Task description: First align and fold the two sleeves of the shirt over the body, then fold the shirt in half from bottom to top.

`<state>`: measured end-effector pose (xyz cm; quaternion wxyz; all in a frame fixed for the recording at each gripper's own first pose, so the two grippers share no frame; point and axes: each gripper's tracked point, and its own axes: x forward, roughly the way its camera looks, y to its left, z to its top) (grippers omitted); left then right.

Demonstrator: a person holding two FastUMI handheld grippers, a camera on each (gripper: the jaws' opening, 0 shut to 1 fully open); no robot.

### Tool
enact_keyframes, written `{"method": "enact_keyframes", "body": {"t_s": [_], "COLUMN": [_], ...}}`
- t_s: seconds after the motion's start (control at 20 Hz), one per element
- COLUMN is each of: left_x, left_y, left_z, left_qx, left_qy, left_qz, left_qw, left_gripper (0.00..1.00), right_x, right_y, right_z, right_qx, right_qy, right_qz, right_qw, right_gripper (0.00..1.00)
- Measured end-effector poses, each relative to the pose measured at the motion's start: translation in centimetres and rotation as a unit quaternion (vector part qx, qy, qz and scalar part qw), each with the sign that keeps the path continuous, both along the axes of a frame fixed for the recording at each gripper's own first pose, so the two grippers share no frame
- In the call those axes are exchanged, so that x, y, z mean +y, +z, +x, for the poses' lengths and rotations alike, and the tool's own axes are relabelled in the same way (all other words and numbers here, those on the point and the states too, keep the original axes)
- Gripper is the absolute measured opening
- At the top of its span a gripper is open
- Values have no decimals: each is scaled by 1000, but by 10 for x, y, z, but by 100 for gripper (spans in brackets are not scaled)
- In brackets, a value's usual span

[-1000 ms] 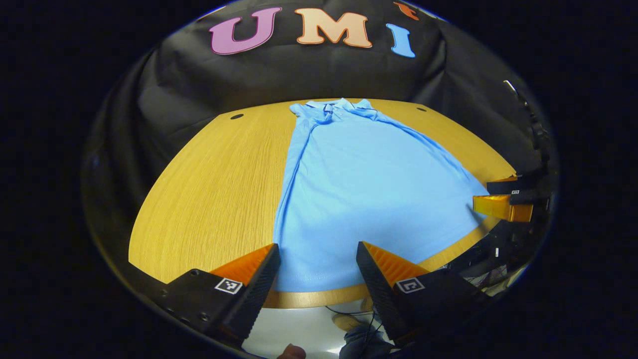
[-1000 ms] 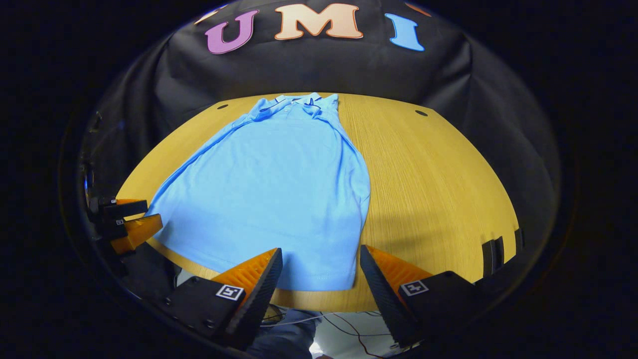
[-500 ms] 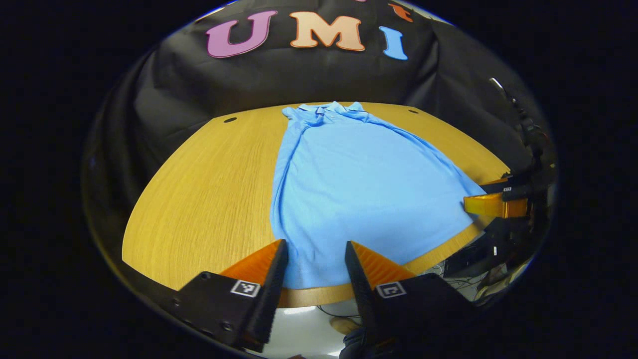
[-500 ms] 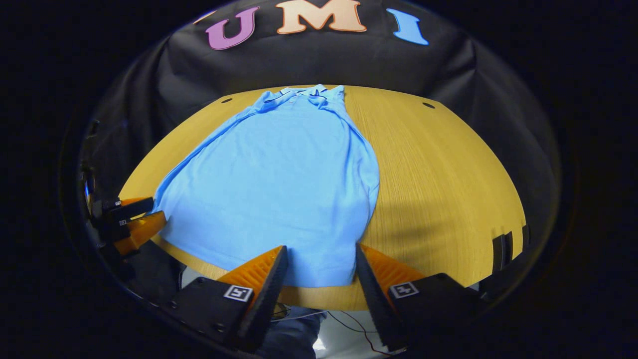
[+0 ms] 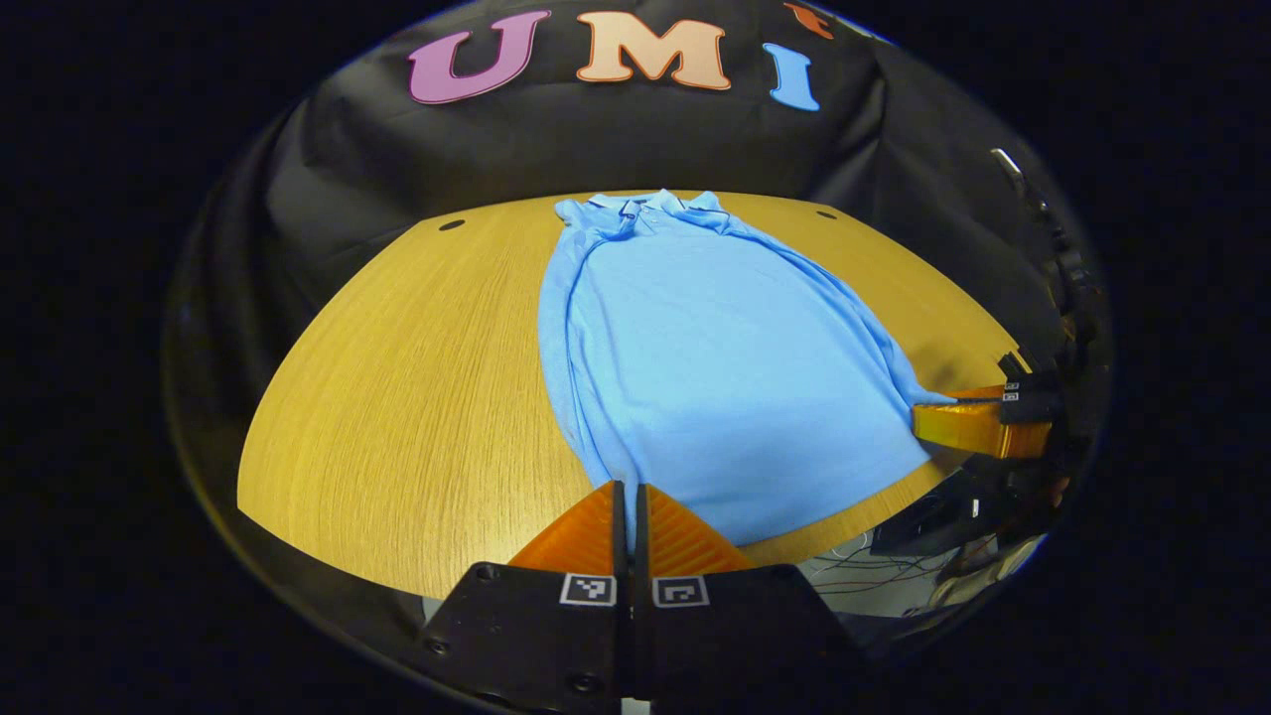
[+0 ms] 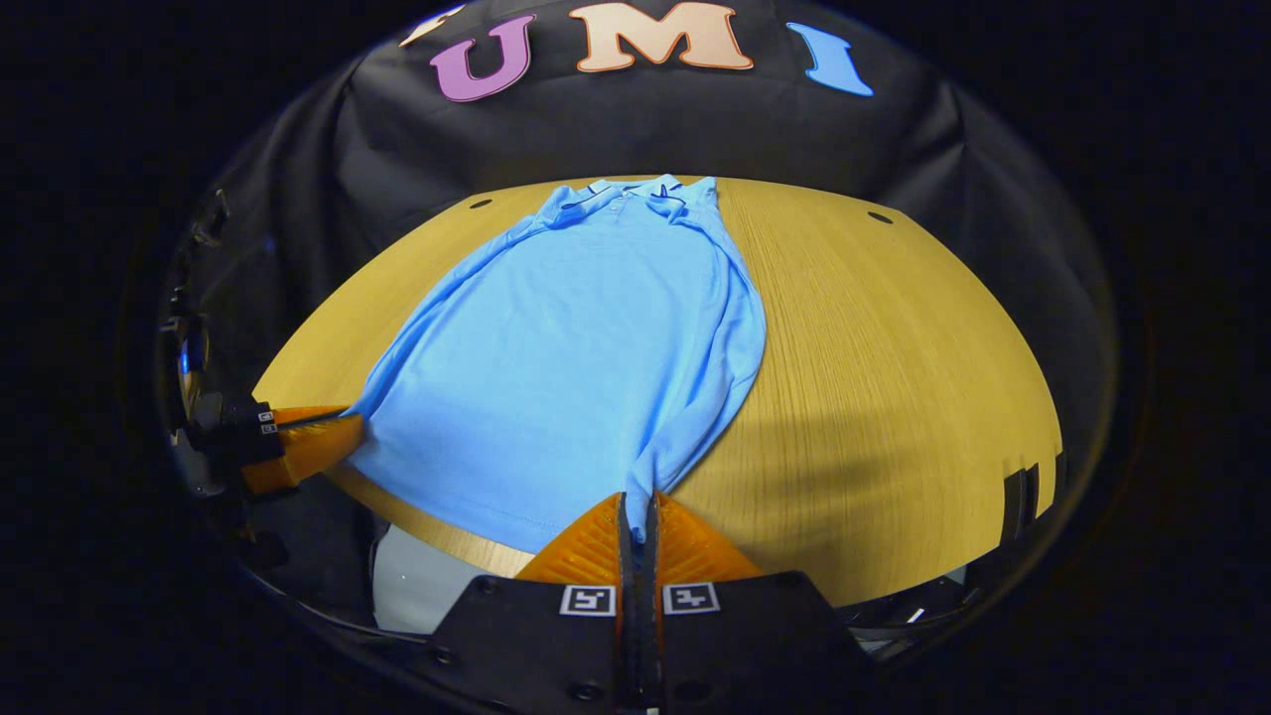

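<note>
Left gripper [image 5: 626, 487] & right gripper [image 6: 636, 497]: wedge-shaped ribbed fingers on black blocky bodies w/ screws near edges; each finger base carries a small square b/w marker tag.

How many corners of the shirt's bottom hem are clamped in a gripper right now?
2. The left gripper is shut on the hem's left corner of the shirt; the right gripper is shut on its right corner. Both sit at the near edge of the table.

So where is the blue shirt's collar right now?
The collar is at the far end of the wooden table, next to the black cloth wall, in the left gripper view. It sits at the opposite end of the shirt from both grippers.
</note>
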<state>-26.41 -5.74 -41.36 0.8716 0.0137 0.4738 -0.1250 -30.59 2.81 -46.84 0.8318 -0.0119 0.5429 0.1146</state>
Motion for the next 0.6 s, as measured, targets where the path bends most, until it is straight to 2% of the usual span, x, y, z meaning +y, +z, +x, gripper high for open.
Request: {"method": "enact_keyframes", "body": {"t_s": [0.2,0.3,0.6], "left_x": [0,-2,0], "left_y": [15,32,72], "left_z": [10,28,89], "left_qx": [2,-16,-45], "left_qy": [23,22,23], "left_qz": [-18,-33,-43], "left_qw": [1000,999,998], "left_gripper": [0,0,0], "right_x": [7,9,16], "right_y": [18,32,75], "right_z": [20,37,111], "right_qx": [-20,-36,-85], "right_qy": [0,0,-1], "right_qz": [15,20,35], "right_qw": [1000,999,996], "right_gripper": [3,3,3]}}
